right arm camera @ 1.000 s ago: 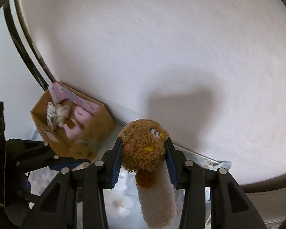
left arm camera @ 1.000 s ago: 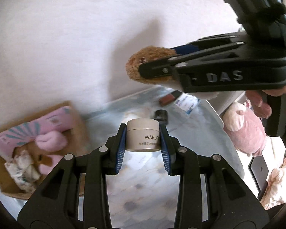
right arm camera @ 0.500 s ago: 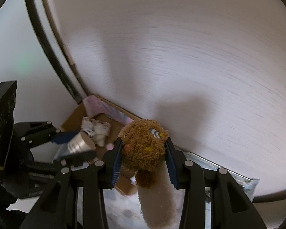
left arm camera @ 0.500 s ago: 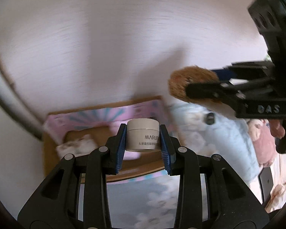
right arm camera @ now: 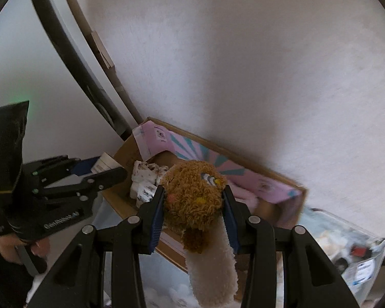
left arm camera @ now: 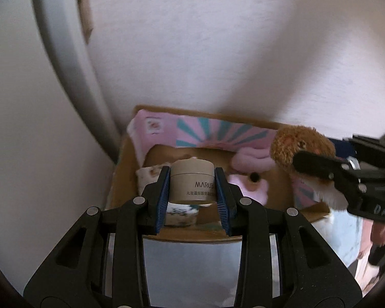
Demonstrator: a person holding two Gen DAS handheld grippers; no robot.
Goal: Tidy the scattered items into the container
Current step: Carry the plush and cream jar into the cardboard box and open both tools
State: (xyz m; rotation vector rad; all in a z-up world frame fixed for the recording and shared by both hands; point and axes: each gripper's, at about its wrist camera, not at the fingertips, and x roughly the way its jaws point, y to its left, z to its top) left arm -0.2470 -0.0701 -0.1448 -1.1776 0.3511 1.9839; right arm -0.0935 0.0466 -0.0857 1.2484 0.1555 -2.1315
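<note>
My left gripper [left arm camera: 192, 182] is shut on a beige cream jar [left arm camera: 192, 182] marked MARUBI, held over the near left part of an open cardboard box [left arm camera: 127, 179] with pink flaps. My right gripper [right arm camera: 193, 200] is shut on a brown plush toy [right arm camera: 192, 195] with a cream body hanging down, held over the box [right arm camera: 290, 182] from the right. The toy [left arm camera: 297, 146] and right gripper show at the right of the left wrist view. The left gripper [right arm camera: 107, 169] with the jar [right arm camera: 106, 163] shows at the left of the right wrist view.
The box holds a pink plush [left arm camera: 246, 156] and a white patterned cloth [right arm camera: 146, 177]. It stands against a white wall [left arm camera: 218, 51] in a corner. A pale blue sheet [right arm camera: 346, 233] with small items lies to the right. A pink plush [left arm camera: 374, 233] lies at the far right.
Both grippers have swung left toward the box with their loads. The box has come to the centre of both views, and the jar and the plush now hang over it.
</note>
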